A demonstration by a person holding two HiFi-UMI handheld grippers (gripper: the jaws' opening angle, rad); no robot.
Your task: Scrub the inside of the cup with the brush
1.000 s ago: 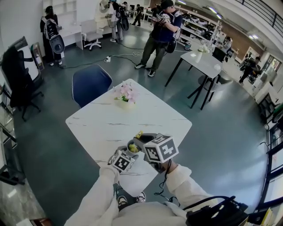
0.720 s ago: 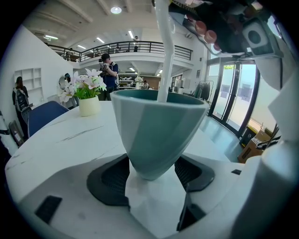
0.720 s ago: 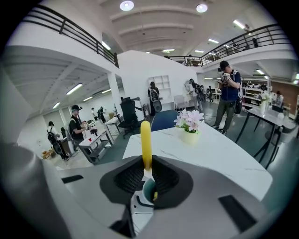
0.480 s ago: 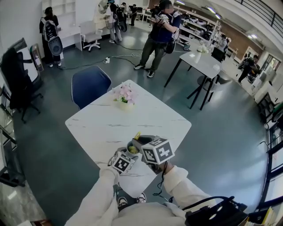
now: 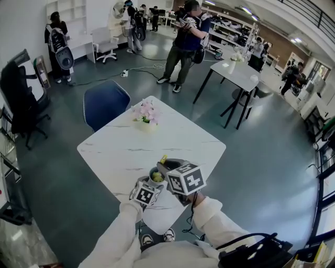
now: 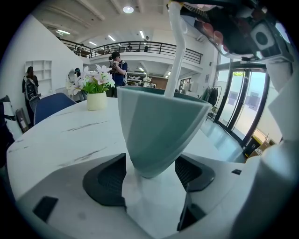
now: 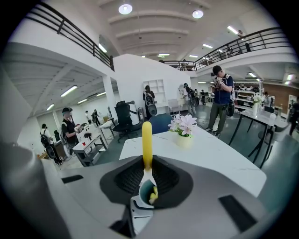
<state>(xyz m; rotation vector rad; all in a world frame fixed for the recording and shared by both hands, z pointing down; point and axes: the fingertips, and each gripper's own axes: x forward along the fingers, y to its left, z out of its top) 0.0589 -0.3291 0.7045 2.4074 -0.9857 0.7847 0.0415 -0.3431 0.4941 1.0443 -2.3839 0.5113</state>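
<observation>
A white, marble-veined tabletop (image 5: 178,133) stands on a glossy dark grey-green floor (image 5: 261,157). A pot of pale pink flowers (image 5: 146,112) sits near its far corner, with a blue chair (image 5: 104,102) just beyond. A second white table (image 5: 239,73) on black legs stands further back, and a black office chair (image 5: 20,89) at the left. Round ceiling lamps (image 7: 125,8) light white walls, open shelves (image 6: 44,69), a dark-railed balcony (image 7: 70,35) and tall glass doors (image 6: 240,107).

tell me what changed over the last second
The right gripper, shut on the brush, edged slightly left in the head view. The left gripper stays shut on the cup, the brush still inside it; table and flowers are unchanged.
</observation>
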